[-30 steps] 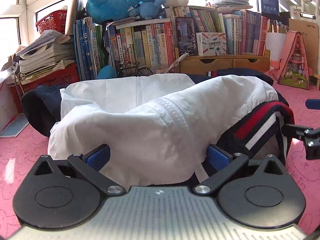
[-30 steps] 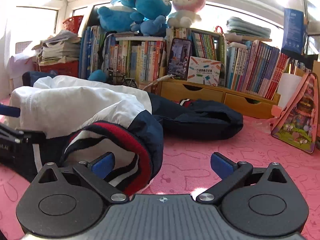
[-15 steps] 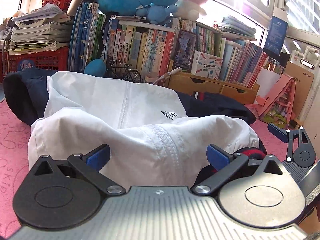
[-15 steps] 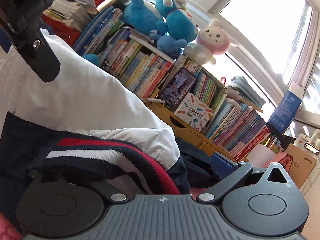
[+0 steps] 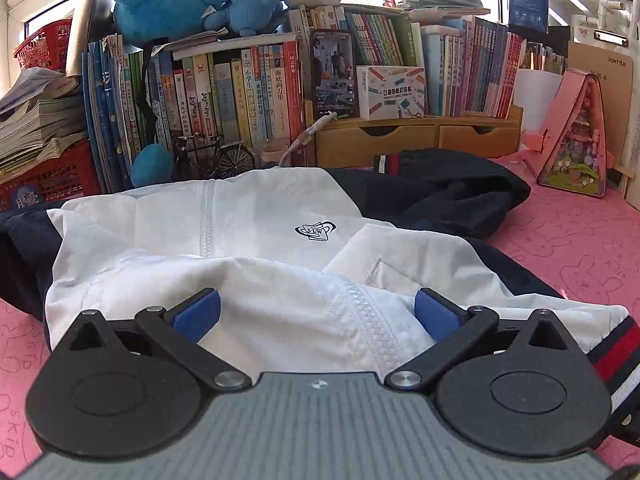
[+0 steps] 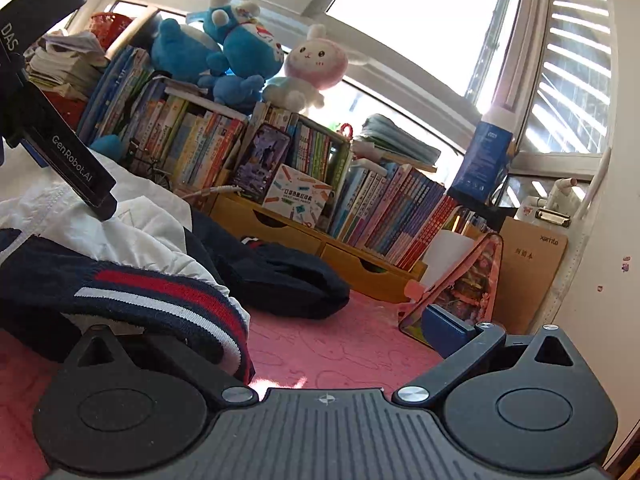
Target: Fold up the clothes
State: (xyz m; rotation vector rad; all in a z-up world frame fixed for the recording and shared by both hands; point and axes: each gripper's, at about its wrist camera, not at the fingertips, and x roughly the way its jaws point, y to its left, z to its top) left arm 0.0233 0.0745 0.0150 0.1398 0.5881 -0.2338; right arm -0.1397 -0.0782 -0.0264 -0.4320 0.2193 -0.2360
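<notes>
A white zip jacket [image 5: 260, 216] with navy sleeves lies on the pink mat [image 5: 580, 248], its lower part folded up over the chest. The navy, red and white striped hem [image 5: 612, 356] shows at the lower right. My left gripper [image 5: 316, 314] stands open low over the fold, with white fabric lying between its blue pads [image 5: 196, 314]. In the right wrist view my right gripper [image 6: 320, 328] is open. The striped hem [image 6: 160, 292] drapes over and hides its left finger; its right pad [image 6: 444, 324] is bare. The left gripper's black body [image 6: 80, 172] hangs over the jacket.
One navy sleeve [image 5: 460, 196] is bunched behind the jacket. A row of books [image 5: 240, 92] with plush toys on top and a wooden drawer unit [image 5: 400, 140] line the back. A pink toy house [image 5: 576, 148] stands at the right, a red basket [image 5: 44, 176] at the left.
The jacket's folded lower part has sunk flatter onto the chest. The right gripper has tilted upward and shifted right, so the hem now covers only its left finger. Both stay open.
</notes>
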